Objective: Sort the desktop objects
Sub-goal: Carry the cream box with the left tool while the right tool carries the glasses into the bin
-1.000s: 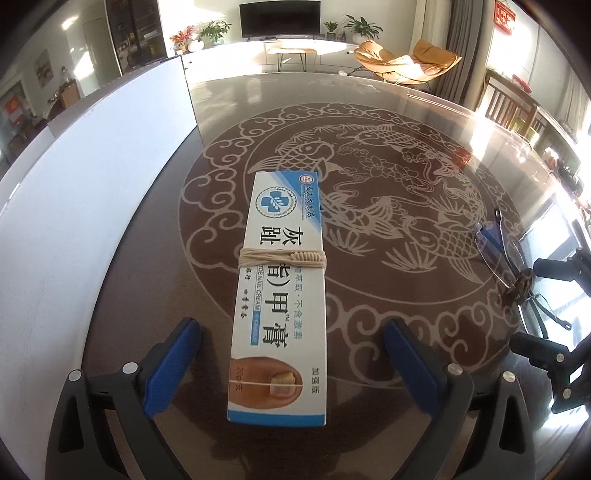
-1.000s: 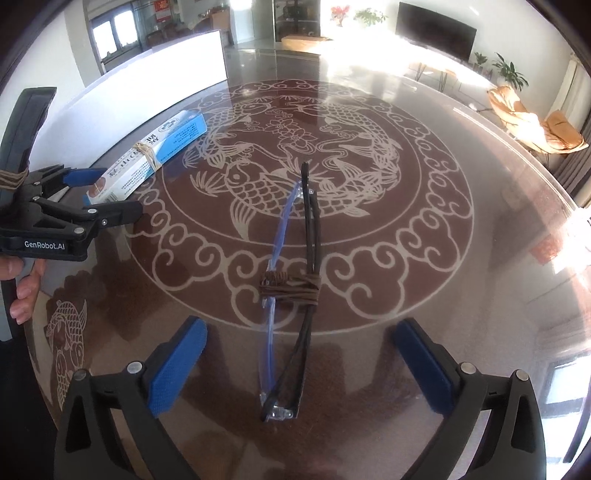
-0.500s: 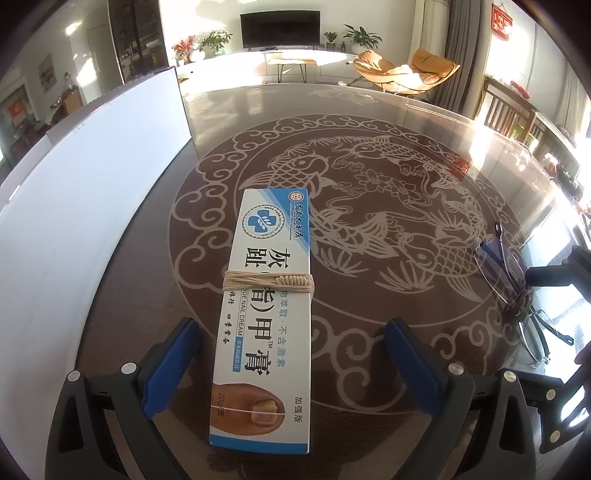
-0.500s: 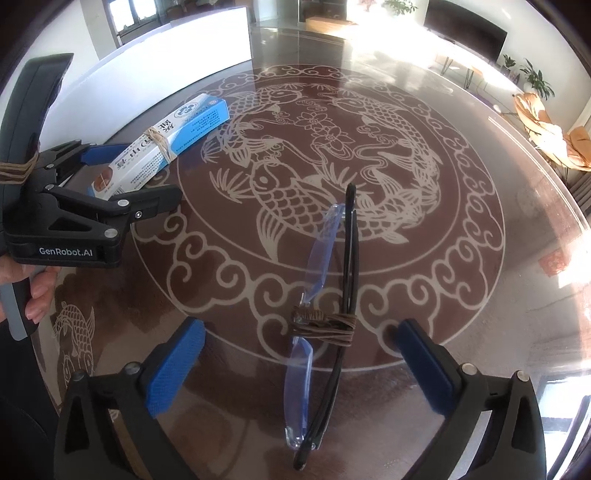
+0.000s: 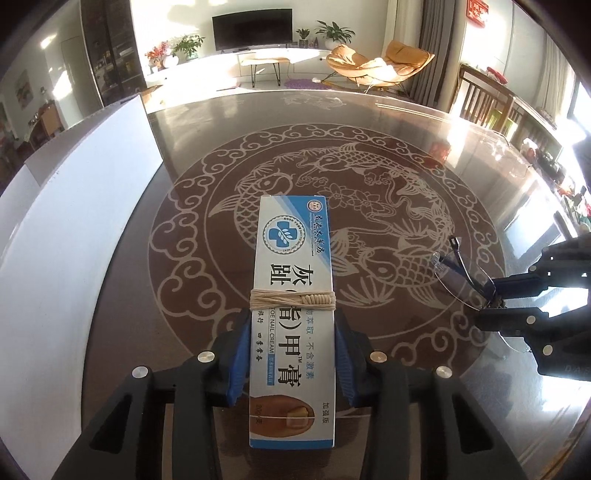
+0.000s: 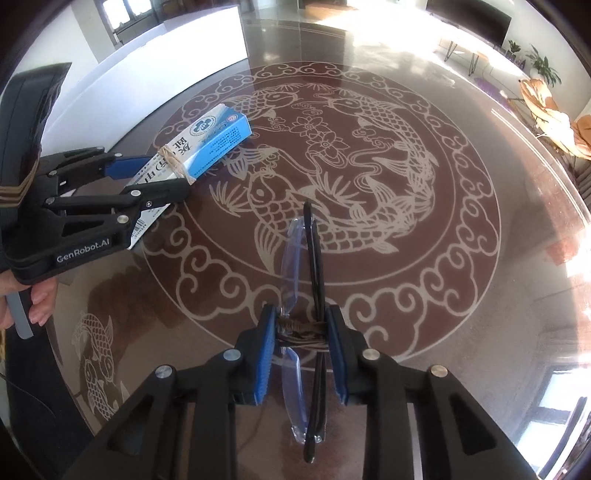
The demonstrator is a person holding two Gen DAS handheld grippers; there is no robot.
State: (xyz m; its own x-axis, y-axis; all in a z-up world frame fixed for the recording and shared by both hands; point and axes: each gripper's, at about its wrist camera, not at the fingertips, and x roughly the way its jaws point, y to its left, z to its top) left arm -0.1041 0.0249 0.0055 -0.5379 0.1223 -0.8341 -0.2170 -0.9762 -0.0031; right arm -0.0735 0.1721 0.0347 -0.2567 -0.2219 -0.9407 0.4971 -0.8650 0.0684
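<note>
Now my left gripper (image 5: pixel 293 354) clamps cream box (image 5: pixel 292 295) at 6 o'clock of table (image 5: pixel 388 122). My right gripper (image 6: pixel 302 339) clamps folded glasses (image 6: pixel 304 280), 3 o'clock from box.

A home living and dining room. A flat black television (image 5: pixel 252 32) sits on a low white cabinet (image 5: pixel 258 59) beside leafy potted plants (image 5: pixel 334 31). An orange cushioned lounge chair (image 5: pixel 380 62) and brown wooden dining chairs (image 5: pixel 484 101) stand beyond a large glossy brown table with koi carvings (image 5: pixel 369 155).
</note>
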